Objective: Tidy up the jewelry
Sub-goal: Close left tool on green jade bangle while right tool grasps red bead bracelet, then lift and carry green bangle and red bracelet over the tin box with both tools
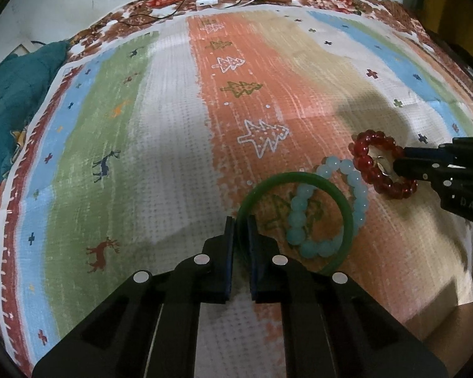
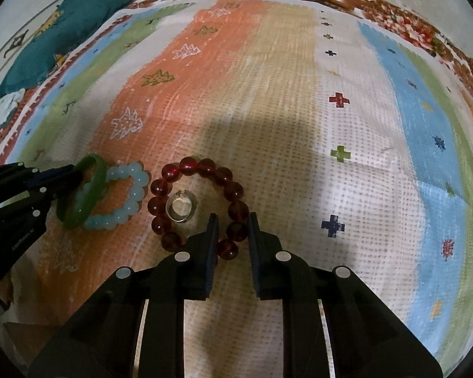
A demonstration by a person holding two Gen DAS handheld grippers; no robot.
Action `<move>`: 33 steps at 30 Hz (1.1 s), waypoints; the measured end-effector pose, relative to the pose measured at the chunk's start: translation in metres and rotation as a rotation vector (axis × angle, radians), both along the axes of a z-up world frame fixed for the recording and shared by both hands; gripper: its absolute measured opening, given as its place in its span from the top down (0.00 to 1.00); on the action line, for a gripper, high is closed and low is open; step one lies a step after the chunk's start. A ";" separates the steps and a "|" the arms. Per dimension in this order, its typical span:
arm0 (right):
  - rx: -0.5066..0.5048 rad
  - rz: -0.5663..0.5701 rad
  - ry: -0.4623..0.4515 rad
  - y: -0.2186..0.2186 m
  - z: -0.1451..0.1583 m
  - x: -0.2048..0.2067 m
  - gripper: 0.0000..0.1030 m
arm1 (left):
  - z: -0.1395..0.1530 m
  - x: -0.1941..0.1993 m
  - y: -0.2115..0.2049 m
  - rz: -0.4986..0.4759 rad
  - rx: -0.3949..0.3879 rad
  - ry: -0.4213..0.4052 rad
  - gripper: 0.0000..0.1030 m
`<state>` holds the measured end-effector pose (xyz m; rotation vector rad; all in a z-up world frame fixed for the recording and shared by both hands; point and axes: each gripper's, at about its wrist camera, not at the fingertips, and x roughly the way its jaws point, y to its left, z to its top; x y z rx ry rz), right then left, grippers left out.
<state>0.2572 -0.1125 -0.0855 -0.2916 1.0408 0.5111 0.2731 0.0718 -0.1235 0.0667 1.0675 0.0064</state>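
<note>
Jaws on the left gripper (image 1: 240, 225) are clamped on the green bangle (image 1: 347, 220)'s near-left rim, lying over the pale blue bead bracelet (image 1: 299, 217), while the right gripper (image 2: 231, 222) sits part-open straddling the red bead bracelet (image 2: 186, 165)'s near-right beads, little silver ring (image 2: 180, 208) inside.

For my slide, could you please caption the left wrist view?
Left gripper clamps green bangle overlapping pale-blue bead bracelet.

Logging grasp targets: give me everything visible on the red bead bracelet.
The red bead bracelet is a closed loop of round, glossy, translucent dark-red beads, glass or resin by look. It lies flat on the patterned cloth, circling a small silver ring. The right claw straddles its near beads; contact unclear.
</note>
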 end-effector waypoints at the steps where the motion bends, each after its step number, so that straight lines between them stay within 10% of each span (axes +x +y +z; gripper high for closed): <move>1: 0.001 0.000 -0.002 -0.001 0.001 -0.001 0.83 | 0.000 0.000 -0.001 0.000 -0.002 0.000 0.94; 33: 0.090 0.001 -0.060 -0.008 0.080 -0.063 0.87 | 0.072 -0.047 -0.003 0.045 -0.046 -0.103 0.93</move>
